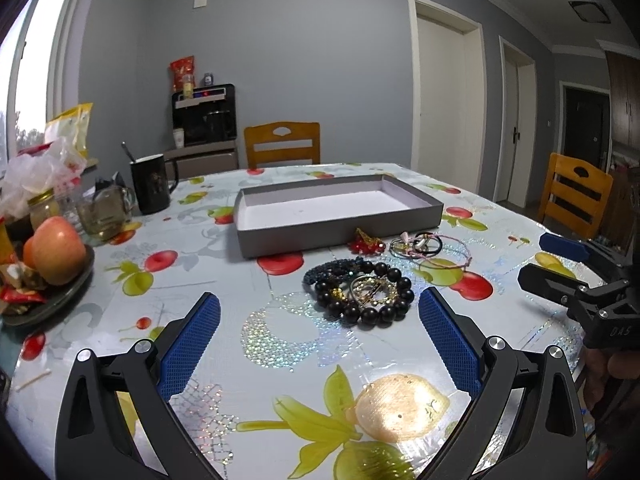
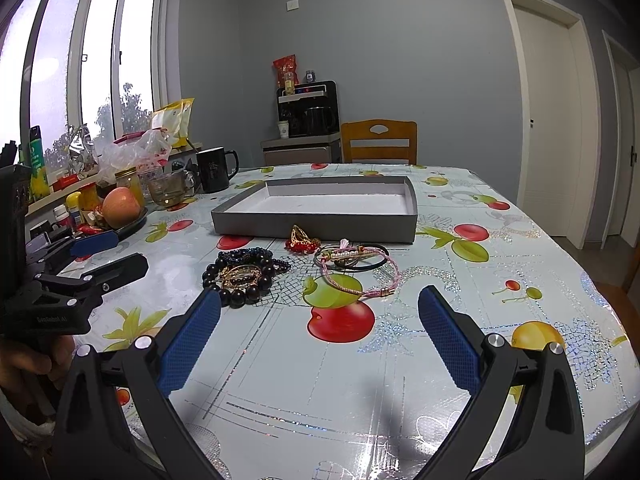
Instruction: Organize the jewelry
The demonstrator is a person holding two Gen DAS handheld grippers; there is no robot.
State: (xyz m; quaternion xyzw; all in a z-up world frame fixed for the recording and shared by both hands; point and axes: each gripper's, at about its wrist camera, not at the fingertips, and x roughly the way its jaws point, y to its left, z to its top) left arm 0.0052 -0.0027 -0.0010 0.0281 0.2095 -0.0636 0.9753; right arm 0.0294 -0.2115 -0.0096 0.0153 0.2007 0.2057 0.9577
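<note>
We hold both grippers above the near part of a table (image 2: 520,280) covered in a fruit-print cloth. Our left gripper (image 1: 319,304) has its blue pads spread wide with nothing between them, and the same goes for our right gripper (image 2: 319,302).

The jewelry lies in loose heaps between us and a shallow grey box (image 1: 338,212), just in front of its near wall. On the left of the heap is a black bead bracelet (image 1: 376,304), coiled around a tangle of gold chains (image 2: 240,272), with a dark blue beaded strand (image 2: 244,255) touching its far side. A small red and gold ornament (image 2: 302,240) sits nearest the box wall. To the right lie a few thin bangles with a black hair tie (image 2: 352,258), and a pink cord bracelet (image 2: 360,280) on the near side of them.

The box's white floor is bare. At the far left of the table stand a black mug (image 1: 150,188), a glass cup (image 2: 170,188), and a dark plate (image 1: 76,280) holding an apple (image 1: 58,250). A wooden chair (image 2: 378,142) stands beyond the table's far edge.
</note>
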